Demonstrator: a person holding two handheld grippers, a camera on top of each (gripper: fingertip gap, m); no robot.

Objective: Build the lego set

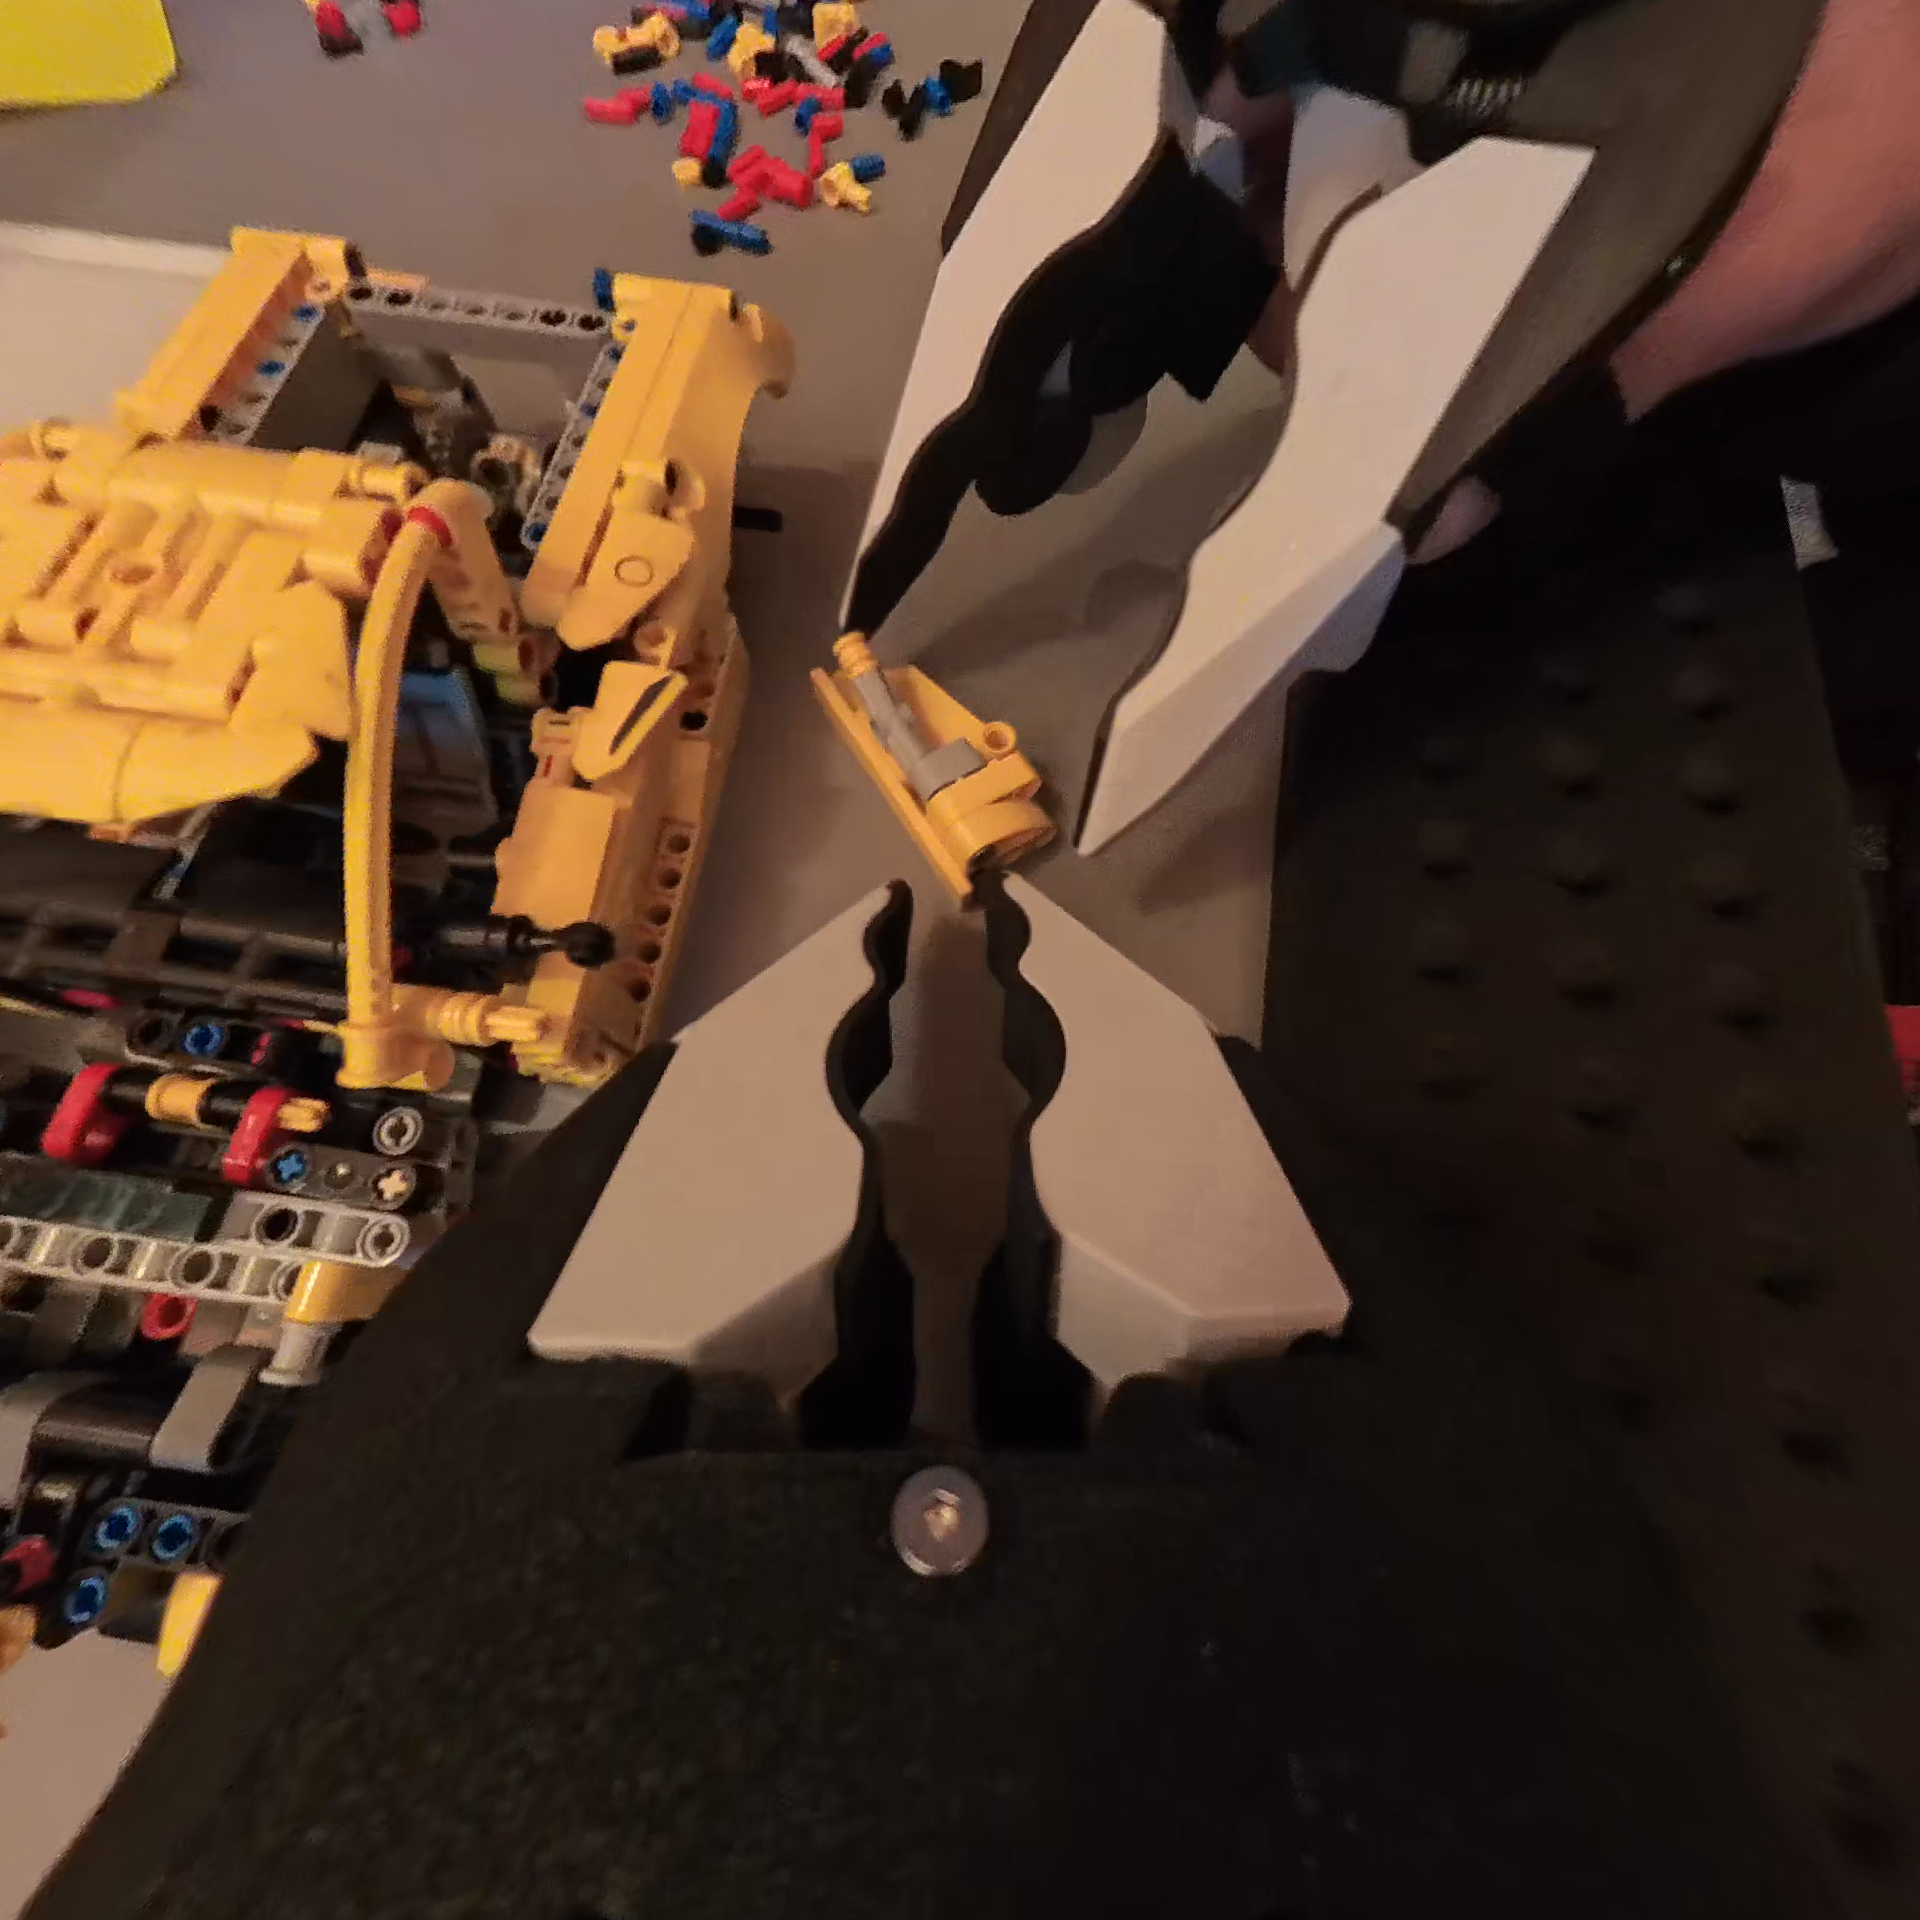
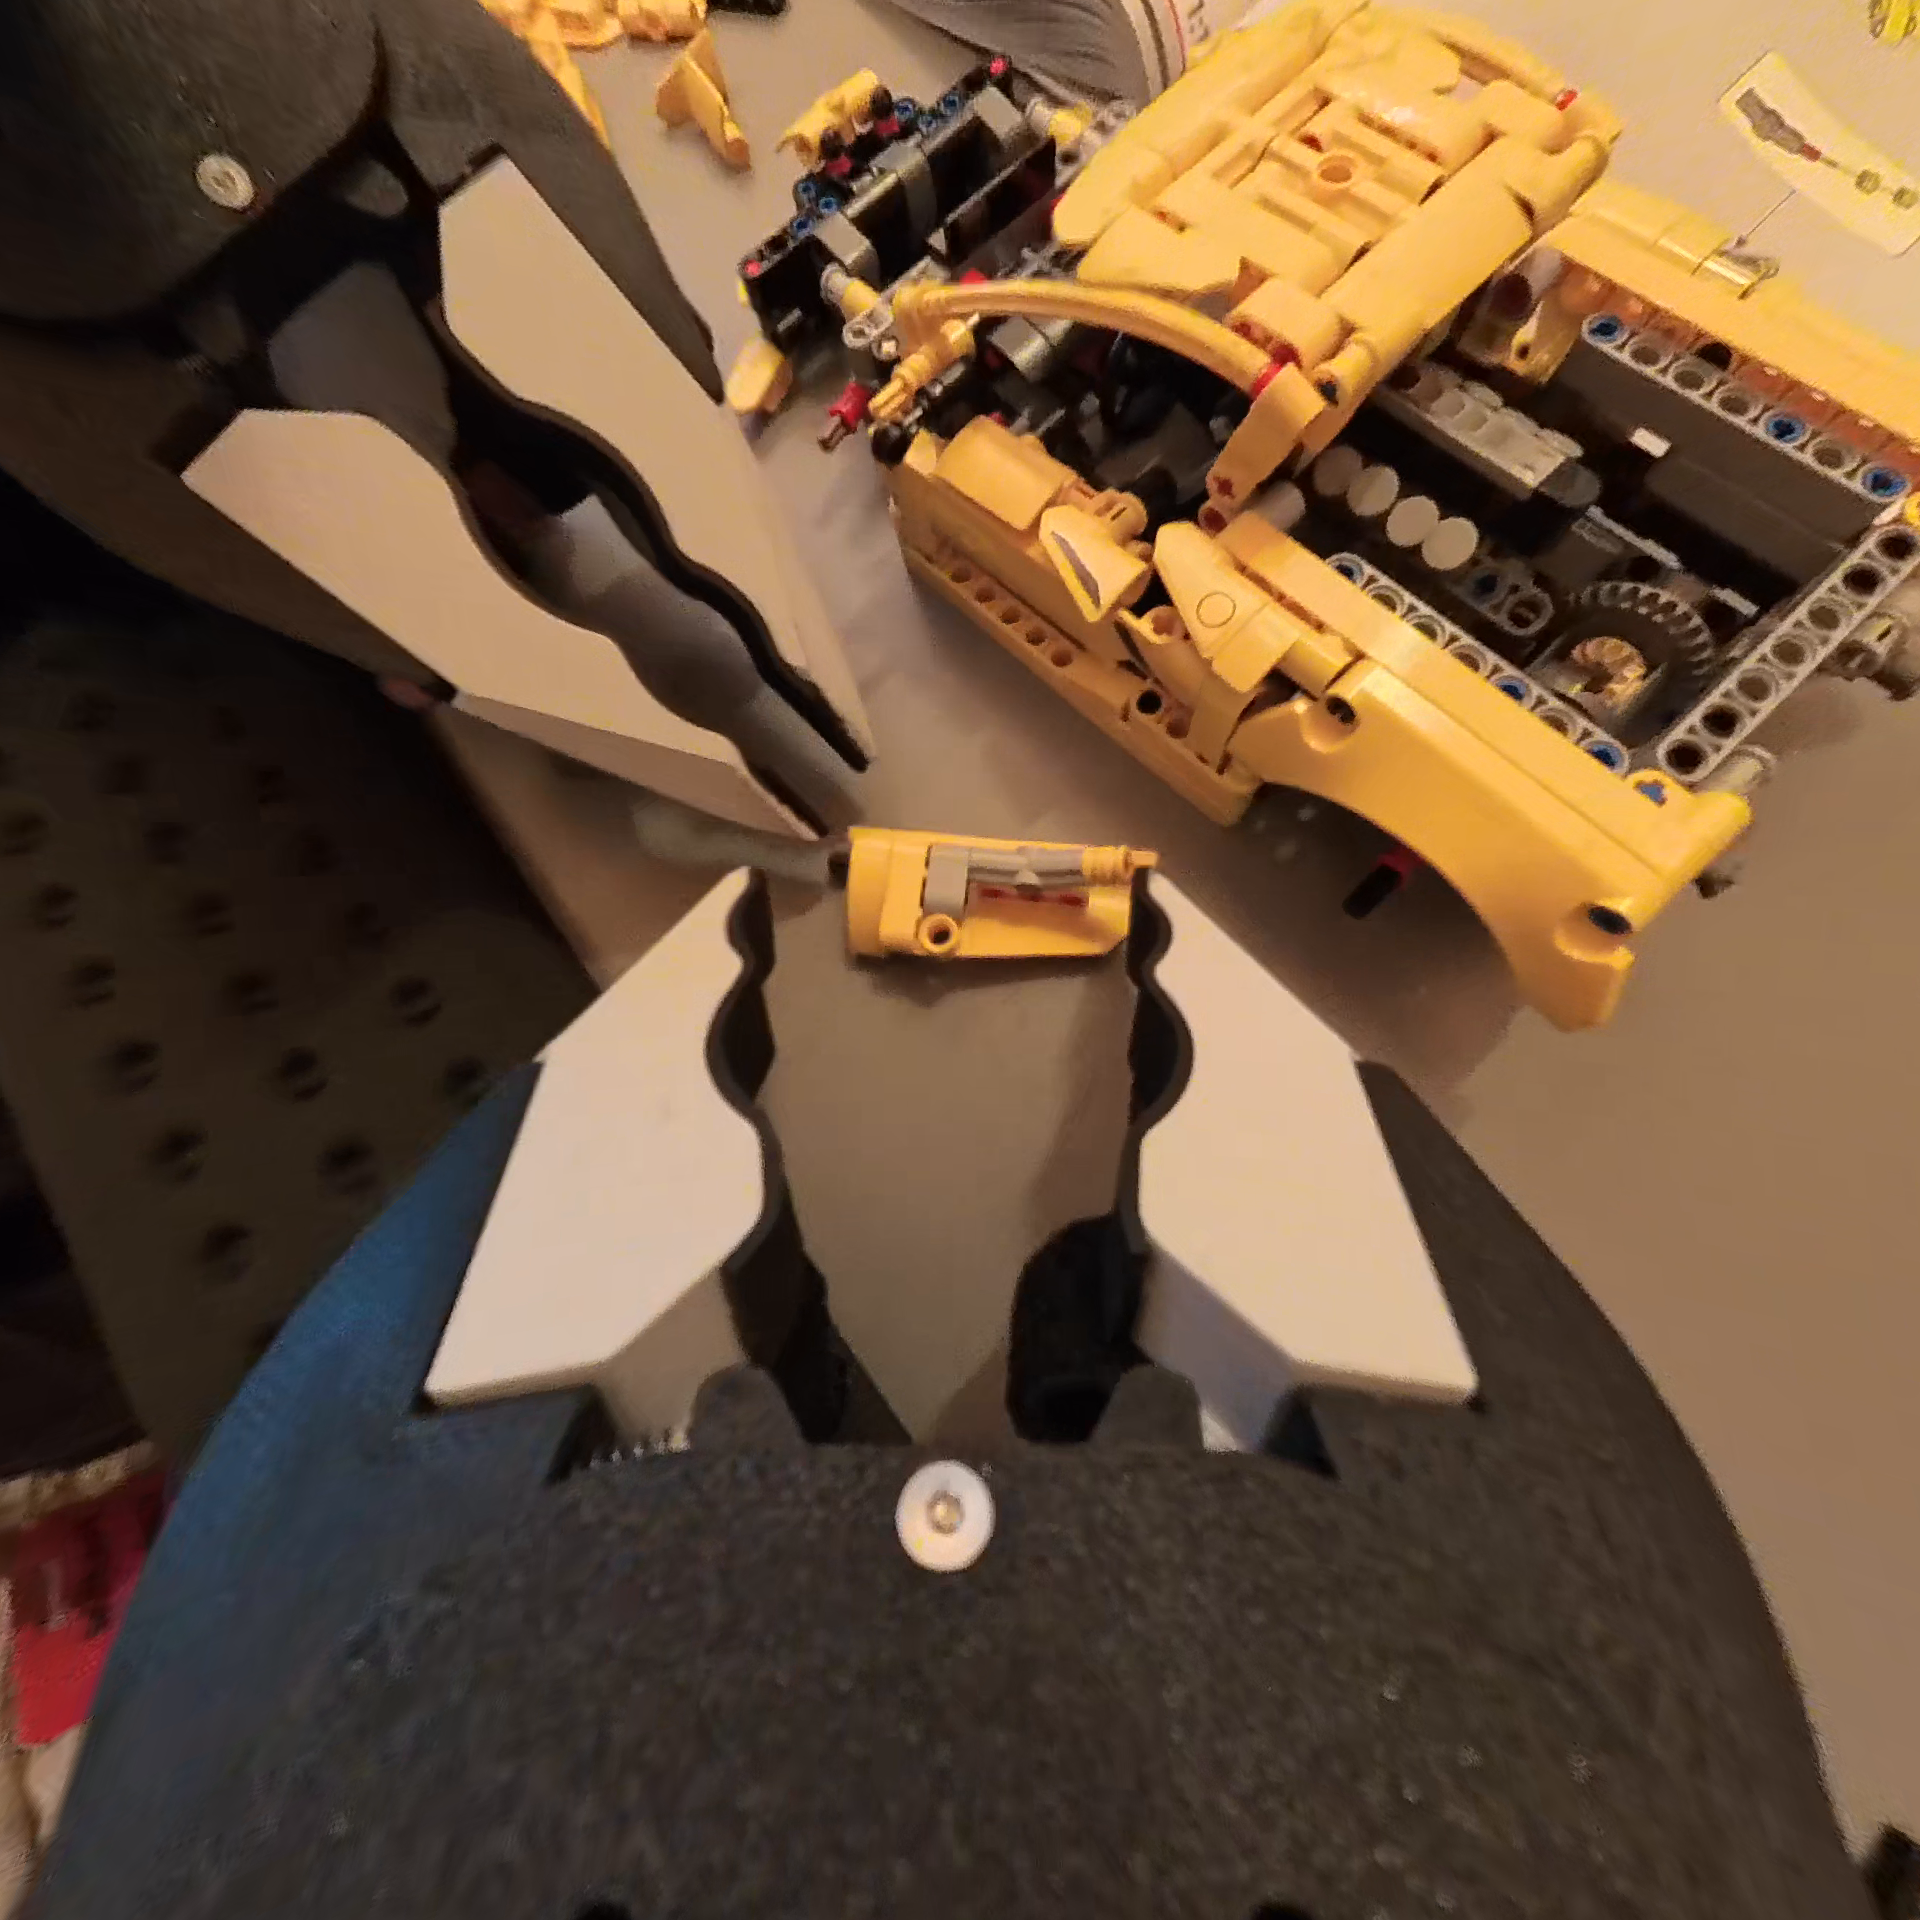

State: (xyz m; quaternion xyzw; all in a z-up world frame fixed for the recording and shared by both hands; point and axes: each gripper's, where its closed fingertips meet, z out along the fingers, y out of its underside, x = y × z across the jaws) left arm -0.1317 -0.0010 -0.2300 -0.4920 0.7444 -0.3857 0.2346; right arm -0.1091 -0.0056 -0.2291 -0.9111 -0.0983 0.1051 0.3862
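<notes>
A grey table top fills the background of both views. At its top left corner in the left wrist view lies a bright yellow sheet — cut off by the frame edge. A dark pegboard-like surface dotted with round holes borders the table. In the right wrist view, a printed paper page rests at the far right — partly out of frame.

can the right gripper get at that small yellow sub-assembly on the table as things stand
Probably yes: the small yellow sub-assembly lies right at the tips of the right gripper, whose jaws stand open about as wide as the piece. The left gripper crowds one end.
</notes>
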